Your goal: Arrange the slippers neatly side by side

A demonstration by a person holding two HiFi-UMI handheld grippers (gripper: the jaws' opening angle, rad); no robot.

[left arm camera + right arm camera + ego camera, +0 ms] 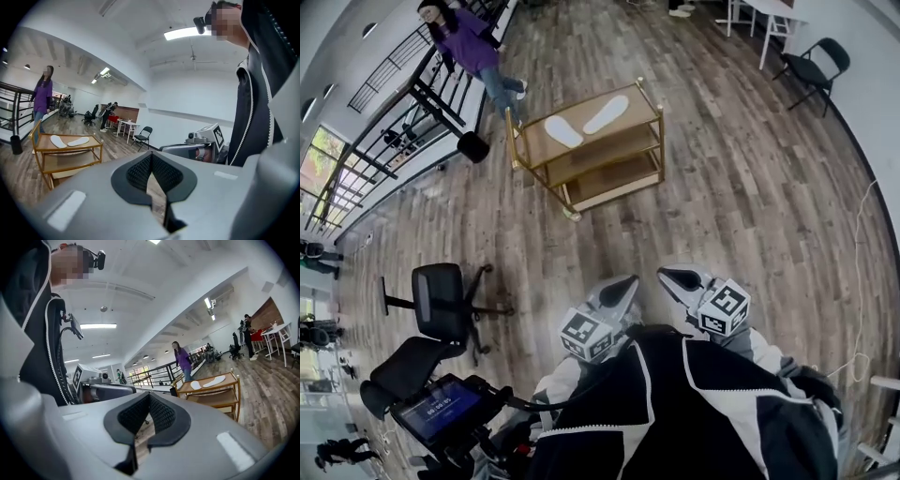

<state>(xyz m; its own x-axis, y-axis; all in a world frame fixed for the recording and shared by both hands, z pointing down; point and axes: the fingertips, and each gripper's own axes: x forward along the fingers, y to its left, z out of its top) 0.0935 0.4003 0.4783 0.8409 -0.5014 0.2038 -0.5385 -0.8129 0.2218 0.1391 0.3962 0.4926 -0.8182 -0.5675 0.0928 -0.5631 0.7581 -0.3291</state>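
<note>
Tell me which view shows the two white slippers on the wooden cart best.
The head view: it looks down on the slippers, so both outlines show whole, lying angled apart on the cart's top shelf. The left gripper view and right gripper view show them far off, small and nearly edge-on.

Behind the wooden shelf cart (600,157) stands a person in purple (469,42). A black bin (473,147) sits near it, with an office chair (441,300) and a folding chair (814,66) well apart.

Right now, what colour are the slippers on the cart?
The slippers are white, clearest in the head view.
</note>
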